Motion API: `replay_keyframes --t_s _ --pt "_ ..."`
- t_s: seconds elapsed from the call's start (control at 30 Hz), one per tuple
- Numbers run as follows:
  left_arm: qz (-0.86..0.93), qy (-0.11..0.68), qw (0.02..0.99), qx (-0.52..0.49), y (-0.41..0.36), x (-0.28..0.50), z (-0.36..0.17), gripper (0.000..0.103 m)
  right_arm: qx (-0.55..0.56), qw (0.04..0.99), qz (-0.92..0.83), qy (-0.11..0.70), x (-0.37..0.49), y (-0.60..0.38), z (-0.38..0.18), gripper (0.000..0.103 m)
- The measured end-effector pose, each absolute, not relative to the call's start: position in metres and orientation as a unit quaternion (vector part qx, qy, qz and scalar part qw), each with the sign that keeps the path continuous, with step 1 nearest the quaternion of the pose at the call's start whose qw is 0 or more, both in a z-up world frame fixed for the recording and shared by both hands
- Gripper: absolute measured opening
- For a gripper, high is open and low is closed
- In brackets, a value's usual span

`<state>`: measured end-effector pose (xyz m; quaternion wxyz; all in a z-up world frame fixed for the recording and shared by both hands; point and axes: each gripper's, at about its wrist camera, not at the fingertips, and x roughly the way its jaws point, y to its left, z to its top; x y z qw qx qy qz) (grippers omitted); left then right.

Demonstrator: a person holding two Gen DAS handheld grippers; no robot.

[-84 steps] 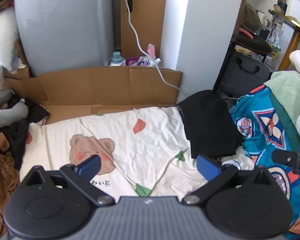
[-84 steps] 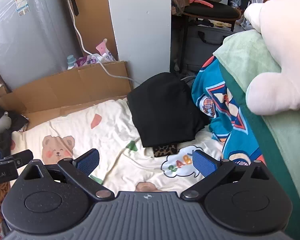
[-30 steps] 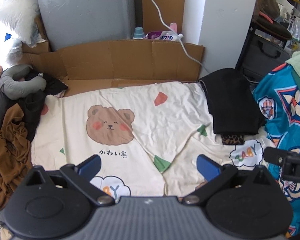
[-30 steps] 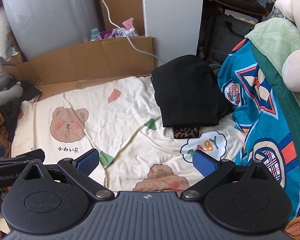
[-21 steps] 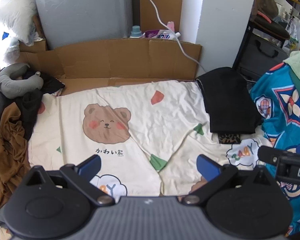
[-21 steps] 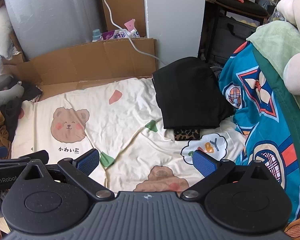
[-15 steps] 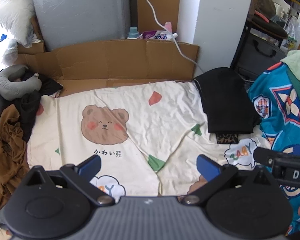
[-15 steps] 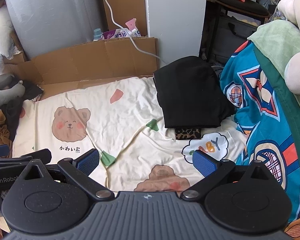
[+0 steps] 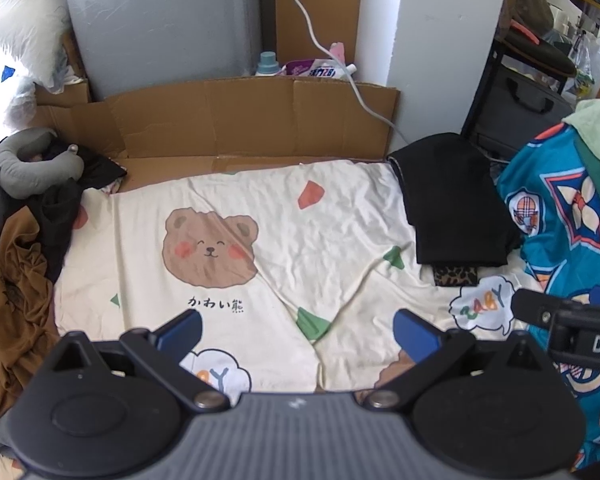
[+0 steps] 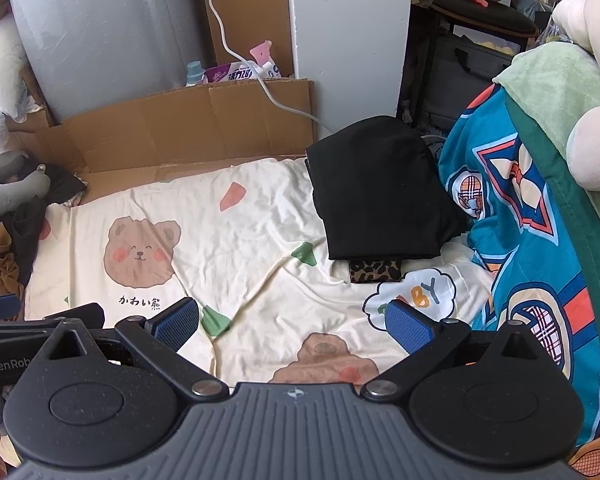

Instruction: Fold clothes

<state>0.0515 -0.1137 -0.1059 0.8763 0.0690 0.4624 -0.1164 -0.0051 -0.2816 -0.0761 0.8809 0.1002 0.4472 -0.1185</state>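
left tool (image 9: 296, 330) and right tool (image 10: 292, 326) spread empty, folded black garment (image 10: 376, 204) on bear sheet (image 9: 320, 240)

"かわい熊" and "BABY" on the bear sheet (image 9: 284, 216) — "GenRob" on the left gripper (image 10: 4, 366).

Two handheld grippers of black plastic. Left gripper (image 9: 296, 330): ribbed grey-black housing, two round black discs at the sides, silver pivot screws, angled black linkage arms ending in blue pads (image 9: 180, 330). Right gripper (image 10: 292, 322): same build, speckled matte black, blue pads (image 10: 408, 326) with fine grid texture, small compass-like mark at centre. White lettering on each body's side, partly cut off.
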Motion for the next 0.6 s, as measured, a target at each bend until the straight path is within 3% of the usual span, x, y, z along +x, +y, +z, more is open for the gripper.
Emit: replay_keyframes --t_s 0.6 --pt "-0.121 0.451 0.882 0.069 -0.125 0.046 -0.102 0.102 0.103 0.881 -0.122 0.445 -0.004 -0.283 -0.076 0.102"
